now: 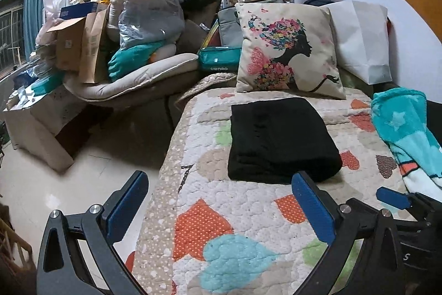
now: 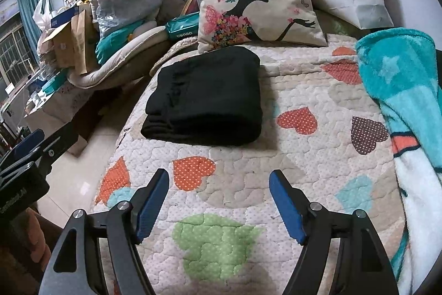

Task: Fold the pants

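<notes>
Jaws apart, short of pants (image 1: pixel 281 140).

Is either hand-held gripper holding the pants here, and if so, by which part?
Nothing is held. Both the left hand-held gripper and right hand-held gripper are open, short of the folded black pants.

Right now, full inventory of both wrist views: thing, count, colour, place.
pants: 1, black, folded, on the quilt in front of the cushion
quilt: 1, cream with coloured hearts, covering the bed
cushion: 1, cream with floral silhouette print, behind the pants
blanket: 1, teal with stars, right edge of the bed
paper bag: 1, white, right of the cushion
clutter pile: boxes and bags, mixed colours, left of the bed
left gripper: 1, black with blue pads, open, empty
right gripper: 1, same, open, empty
</notes>
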Motion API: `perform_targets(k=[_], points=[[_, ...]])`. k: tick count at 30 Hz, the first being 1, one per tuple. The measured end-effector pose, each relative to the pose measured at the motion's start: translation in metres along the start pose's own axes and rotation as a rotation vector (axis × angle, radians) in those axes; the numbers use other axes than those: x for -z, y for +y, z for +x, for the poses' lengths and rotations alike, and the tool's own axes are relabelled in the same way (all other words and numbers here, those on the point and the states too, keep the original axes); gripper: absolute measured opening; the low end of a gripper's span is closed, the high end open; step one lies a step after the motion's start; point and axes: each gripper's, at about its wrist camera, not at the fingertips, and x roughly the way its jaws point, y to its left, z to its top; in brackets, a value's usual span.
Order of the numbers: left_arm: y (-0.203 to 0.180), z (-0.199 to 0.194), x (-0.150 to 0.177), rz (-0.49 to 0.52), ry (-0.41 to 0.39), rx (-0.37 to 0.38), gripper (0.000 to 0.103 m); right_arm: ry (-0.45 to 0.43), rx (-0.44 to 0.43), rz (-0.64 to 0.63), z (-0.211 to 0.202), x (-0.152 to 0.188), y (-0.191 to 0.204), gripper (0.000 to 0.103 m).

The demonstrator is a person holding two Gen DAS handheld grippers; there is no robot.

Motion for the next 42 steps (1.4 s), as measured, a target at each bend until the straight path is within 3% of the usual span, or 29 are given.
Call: perform_targets(k=[11,33,42], points=[[0.004,0.015,0.001,-0.048,0.088,0.039,0.103,0.018,0.009,0.011,0.008,0.001,-0.005,0.081],[0.007,0.022,0.005,-0.054,0.128,0.037,0.103,0.018,0.022,-0.007,0.010,0.001,-0.005,0.082],[0.011,0.035,0.009,-0.076,0.187,0.046,0.103,0.021,0.034,-0.016,0.011,0.001,-0.006,0.083]])
